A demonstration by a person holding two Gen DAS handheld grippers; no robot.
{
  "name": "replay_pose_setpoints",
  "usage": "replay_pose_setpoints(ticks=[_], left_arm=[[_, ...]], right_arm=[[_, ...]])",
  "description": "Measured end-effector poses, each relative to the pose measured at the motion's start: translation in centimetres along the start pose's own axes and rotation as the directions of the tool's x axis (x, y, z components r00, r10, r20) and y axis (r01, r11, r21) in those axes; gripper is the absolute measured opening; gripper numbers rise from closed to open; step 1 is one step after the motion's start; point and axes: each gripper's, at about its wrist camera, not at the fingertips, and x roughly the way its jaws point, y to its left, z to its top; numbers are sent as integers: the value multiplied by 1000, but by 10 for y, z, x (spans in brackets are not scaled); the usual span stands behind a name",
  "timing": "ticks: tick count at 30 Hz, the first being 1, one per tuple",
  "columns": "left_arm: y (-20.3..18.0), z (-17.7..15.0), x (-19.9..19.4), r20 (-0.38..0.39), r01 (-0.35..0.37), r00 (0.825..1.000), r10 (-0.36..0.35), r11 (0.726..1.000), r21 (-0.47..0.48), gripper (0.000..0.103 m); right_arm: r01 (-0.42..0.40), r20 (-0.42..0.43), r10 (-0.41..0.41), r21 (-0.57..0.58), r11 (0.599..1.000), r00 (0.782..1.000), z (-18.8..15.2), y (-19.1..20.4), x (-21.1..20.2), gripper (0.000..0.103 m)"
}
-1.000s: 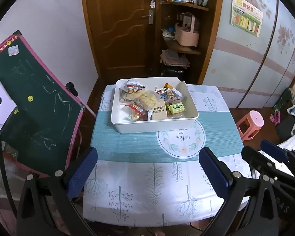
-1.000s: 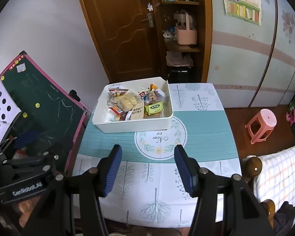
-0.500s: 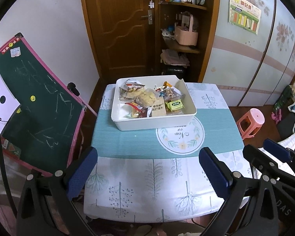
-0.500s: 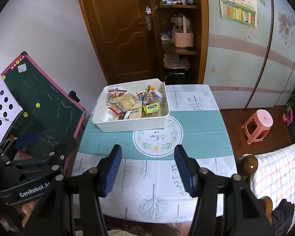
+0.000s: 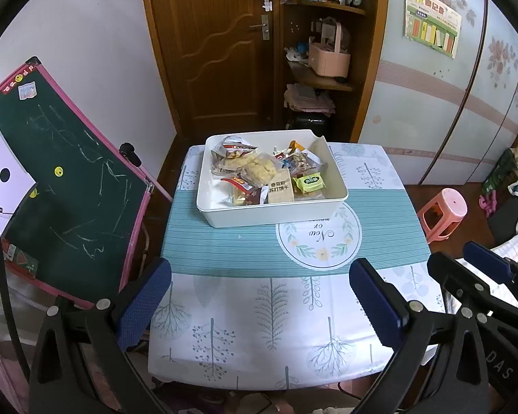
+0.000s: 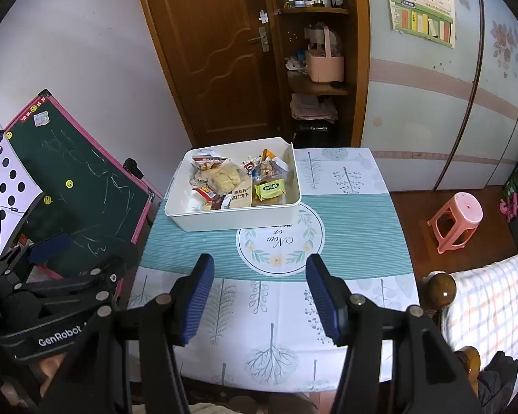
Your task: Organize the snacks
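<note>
A white bin (image 5: 221, 214) stands on the far half of a small table (image 5: 245, 296) with a patterned cloth; it also shows in the right wrist view (image 6: 197, 222). Several wrapped snacks lie piled in it, among them a green packet (image 5: 309, 183) (image 6: 270, 188), a beige cracker packet (image 5: 280, 189) and yellow pastries (image 5: 259, 169). My left gripper (image 5: 259, 296) is open and empty, held high over the table's near edge. My right gripper (image 6: 259, 293) is open and empty, beside it on the right.
A green chalkboard easel (image 5: 65, 186) leans close against the table's left side. A brown door (image 5: 217, 41) and corner shelves (image 5: 324, 69) stand behind. A pink stool (image 5: 443, 212) sits on the floor to the right. A bed with a wooden post (image 6: 440, 288) is at the near right.
Both grippers have drawn back and up from the table, so the bin and table look smaller and farther. Their jaws stayed open. The bin and snacks have not moved.
</note>
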Motion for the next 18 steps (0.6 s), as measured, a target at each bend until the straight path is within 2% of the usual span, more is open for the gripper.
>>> replay_pose_setpoints(ticks=[18], left_arm=[[-7,0,3,-13,1,1000,-1,1000,21,103]], right_arm=[[2,0,-2,19,1000,1000,-2,-3,1,56]])
